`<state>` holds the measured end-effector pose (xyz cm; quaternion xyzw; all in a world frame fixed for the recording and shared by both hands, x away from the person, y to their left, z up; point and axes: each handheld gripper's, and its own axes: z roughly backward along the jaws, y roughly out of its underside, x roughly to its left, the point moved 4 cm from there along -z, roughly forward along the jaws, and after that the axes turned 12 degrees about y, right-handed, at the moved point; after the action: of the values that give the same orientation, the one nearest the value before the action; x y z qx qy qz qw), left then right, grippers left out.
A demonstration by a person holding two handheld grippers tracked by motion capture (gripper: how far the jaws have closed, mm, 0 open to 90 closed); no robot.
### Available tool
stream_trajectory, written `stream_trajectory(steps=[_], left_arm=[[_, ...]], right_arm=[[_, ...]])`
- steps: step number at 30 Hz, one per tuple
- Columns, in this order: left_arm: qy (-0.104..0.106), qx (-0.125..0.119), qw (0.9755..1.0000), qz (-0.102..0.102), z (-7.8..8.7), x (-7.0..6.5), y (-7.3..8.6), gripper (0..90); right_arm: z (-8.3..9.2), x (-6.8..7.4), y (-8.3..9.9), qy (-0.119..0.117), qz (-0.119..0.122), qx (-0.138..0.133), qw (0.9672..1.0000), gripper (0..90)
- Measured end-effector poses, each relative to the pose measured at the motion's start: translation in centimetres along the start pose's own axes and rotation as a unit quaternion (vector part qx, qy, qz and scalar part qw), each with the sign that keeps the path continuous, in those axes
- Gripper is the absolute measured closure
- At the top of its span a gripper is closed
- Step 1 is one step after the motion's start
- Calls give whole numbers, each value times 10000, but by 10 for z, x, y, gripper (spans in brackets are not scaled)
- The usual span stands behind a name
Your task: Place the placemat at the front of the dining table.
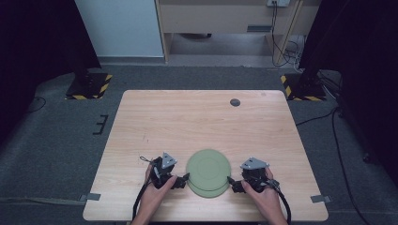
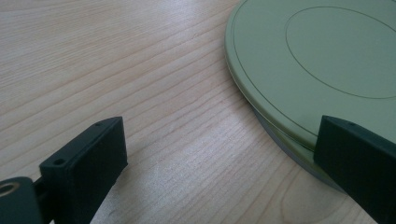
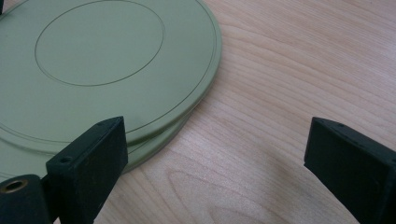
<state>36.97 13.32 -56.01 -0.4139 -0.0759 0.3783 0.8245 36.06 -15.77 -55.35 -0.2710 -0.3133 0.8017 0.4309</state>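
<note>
Two pale green plates lie stacked near the front middle of the wooden table (image 1: 187, 122), the top plate (image 1: 208, 167) shifted a little farther back than the lower plate (image 1: 209, 193). My left gripper (image 1: 184, 180) rests at the stack's left edge, open. In the left gripper view the top plate (image 2: 327, 56) overhangs the lower plate (image 2: 299, 158), and the left gripper (image 2: 219, 140) has its right jaw against the rim. My right gripper (image 1: 232, 183) is at the stack's right edge, open. In the right gripper view the right gripper (image 3: 217, 135) has its left jaw over the top plate (image 3: 102, 56) and the lower plate (image 3: 154, 144).
A small dark round disc (image 1: 235, 102) is set in the table near its back edge. Grey tape tabs (image 1: 93, 197) mark the front corners. Two black stand bases with hazard stripes (image 1: 89, 86) sit on the carpet behind the table.
</note>
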Motion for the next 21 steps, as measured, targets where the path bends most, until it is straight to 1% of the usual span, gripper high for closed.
stream_trajectory(steps=[4,8,11,18,21], left_arm=[[-4,-1,10000,6,0,0,0,18],[-49,-5,10000,13,0,0,0,8],[-53,-11,10000,-2,-1,0,0,0],[-76,-34,10000,38,-2,2,-1,0],[-129,-54,9999,61,-2,3,-2,0]], right_arm=[[-1,1,1,-2,27,41,10000,61],[-2,3,0,17,40,7,10000,62],[-3,3,0,58,46,7,10000,46],[-5,2,-2,105,-22,8,9999,34],[-5,2,-3,156,-66,-18,9999,34]])
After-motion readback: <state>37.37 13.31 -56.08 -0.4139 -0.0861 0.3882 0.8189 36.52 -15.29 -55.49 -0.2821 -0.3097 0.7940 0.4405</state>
